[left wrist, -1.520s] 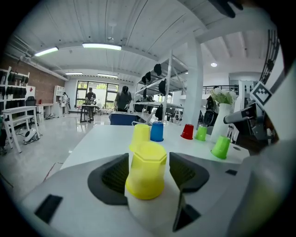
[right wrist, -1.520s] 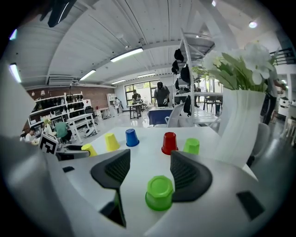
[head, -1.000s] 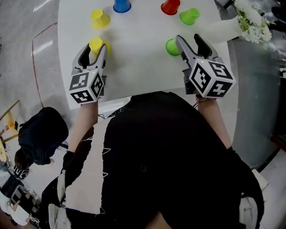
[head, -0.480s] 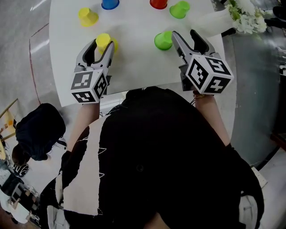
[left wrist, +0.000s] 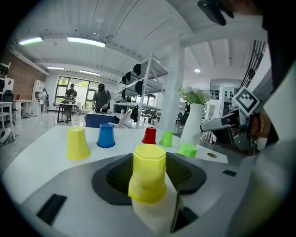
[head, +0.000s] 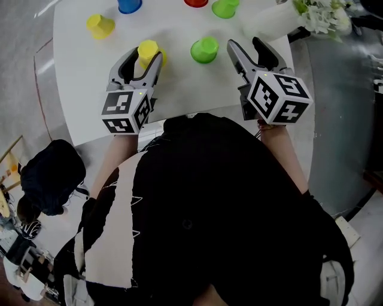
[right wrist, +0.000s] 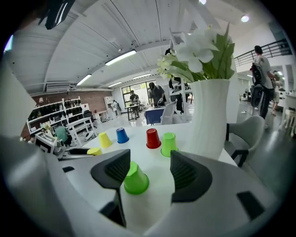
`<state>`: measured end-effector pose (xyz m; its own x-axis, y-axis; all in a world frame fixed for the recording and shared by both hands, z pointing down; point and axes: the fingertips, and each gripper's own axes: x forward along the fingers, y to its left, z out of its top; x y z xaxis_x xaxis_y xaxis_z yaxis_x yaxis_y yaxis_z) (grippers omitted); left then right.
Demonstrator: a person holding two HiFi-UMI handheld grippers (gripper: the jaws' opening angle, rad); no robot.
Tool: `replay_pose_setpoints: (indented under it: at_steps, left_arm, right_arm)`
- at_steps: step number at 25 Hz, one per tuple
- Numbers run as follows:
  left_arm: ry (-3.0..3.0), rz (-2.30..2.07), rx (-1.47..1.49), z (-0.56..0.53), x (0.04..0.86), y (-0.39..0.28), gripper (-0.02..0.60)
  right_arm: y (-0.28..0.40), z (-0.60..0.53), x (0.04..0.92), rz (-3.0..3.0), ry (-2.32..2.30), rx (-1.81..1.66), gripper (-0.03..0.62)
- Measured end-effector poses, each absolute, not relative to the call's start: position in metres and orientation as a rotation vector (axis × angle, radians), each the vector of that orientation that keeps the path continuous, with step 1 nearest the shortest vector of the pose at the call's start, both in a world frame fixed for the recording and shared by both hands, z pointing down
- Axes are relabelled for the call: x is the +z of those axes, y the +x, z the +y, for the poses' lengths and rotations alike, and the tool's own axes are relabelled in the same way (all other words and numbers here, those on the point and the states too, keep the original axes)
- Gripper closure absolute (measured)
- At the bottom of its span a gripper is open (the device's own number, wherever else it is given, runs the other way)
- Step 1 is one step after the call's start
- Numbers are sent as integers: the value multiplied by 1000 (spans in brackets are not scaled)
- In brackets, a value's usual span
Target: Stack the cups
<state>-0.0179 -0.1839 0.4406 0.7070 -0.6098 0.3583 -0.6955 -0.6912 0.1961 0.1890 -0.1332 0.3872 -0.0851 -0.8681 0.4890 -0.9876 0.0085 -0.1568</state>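
My left gripper (head: 142, 55) is shut on an upside-down yellow cup (head: 148, 51), and in the left gripper view the ribbed pads press both sides of that cup (left wrist: 148, 185). My right gripper (head: 244, 43) is open, with nothing between its fingers. A green cup (head: 204, 49) stands upside down on the white table (head: 90, 89) between the two grippers. In the right gripper view this green cup (right wrist: 136, 179) sits just left of the gap, beside the left pad. Farther back stand another yellow cup (head: 99, 25), a blue cup (head: 128, 5), a red cup (head: 195, 2) and a second green cup (head: 224, 7).
A tall white vase (head: 272, 24) with white flowers (head: 320, 15) stands at the table's far right, close to my right gripper. The table's near edge runs just under both grippers. A person in dark clothes (head: 51, 173) is on the floor to the left.
My left gripper has carried the yellow cup to the right, away from the loose yellow cup and toward the near green cup. My right gripper has drawn a little to the right of that green cup.
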Motion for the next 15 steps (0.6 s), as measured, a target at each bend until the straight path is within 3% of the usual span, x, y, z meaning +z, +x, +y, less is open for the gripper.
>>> replay_pose_setpoints:
  at_steps: [15]
  left_arm:
    - [2639,-931,408,-182,450,27,350]
  right_arm:
    - [213,-120,398,-2002,1954,736,321]
